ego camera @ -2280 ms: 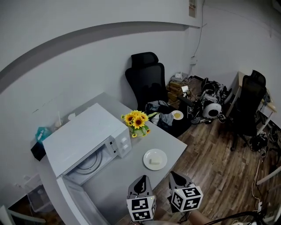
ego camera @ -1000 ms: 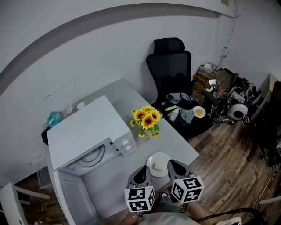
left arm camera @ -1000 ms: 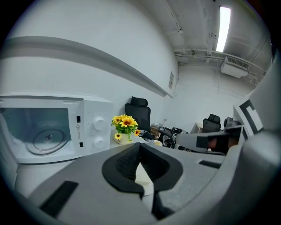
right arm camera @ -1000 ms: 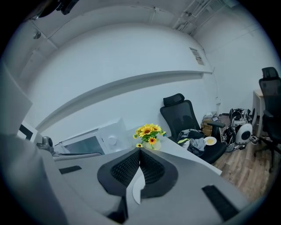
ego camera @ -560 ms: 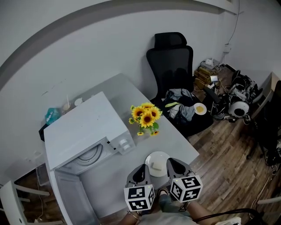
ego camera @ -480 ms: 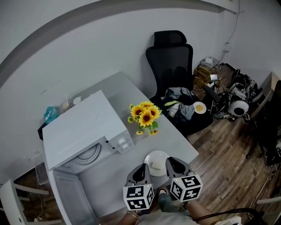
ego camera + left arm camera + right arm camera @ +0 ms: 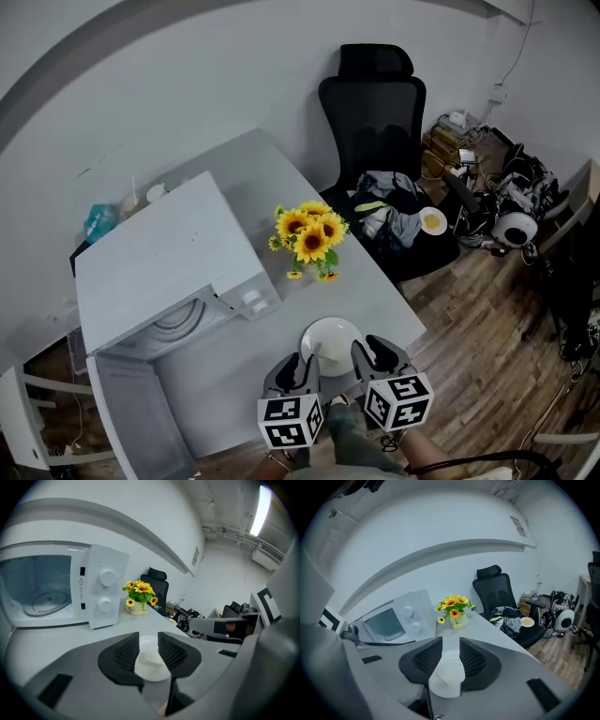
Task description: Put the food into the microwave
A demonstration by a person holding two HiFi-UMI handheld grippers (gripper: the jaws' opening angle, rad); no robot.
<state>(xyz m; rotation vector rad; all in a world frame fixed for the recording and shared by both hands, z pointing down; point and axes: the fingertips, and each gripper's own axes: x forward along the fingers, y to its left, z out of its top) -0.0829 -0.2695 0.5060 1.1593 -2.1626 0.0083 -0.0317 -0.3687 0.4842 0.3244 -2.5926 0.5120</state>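
- A pale grey counter (image 7: 234,370) runs from the upper left to the lower middle of the head view, along a plain white wall (image 7: 187,66).
- A white microwave (image 7: 155,272) stands on it at the left, its door (image 7: 127,422) swung open toward the lower left and the glass turntable showing inside.
- A vase of sunflowers (image 7: 309,234) stands just right of the microwave.
- Near the counter's lower edge lies a white plate (image 7: 336,330) with the food (image 7: 152,659), a pale block, on it, well apart from the microwave.
- The left gripper (image 7: 148,641) has just been spreading its jaws; they stand apart and pinch nothing, with the plate showing beyond the gap.
- The right gripper (image 7: 451,644) is spread too, at the plate's right edge.
- Beyond the counter, at the upper right, a black office chair (image 7: 375,94) carries bundled clothes (image 7: 392,216) and a small dish (image 7: 433,221).
- The wooden floor (image 7: 487,347) at the right is cluttered with cables and equipment (image 7: 516,202).
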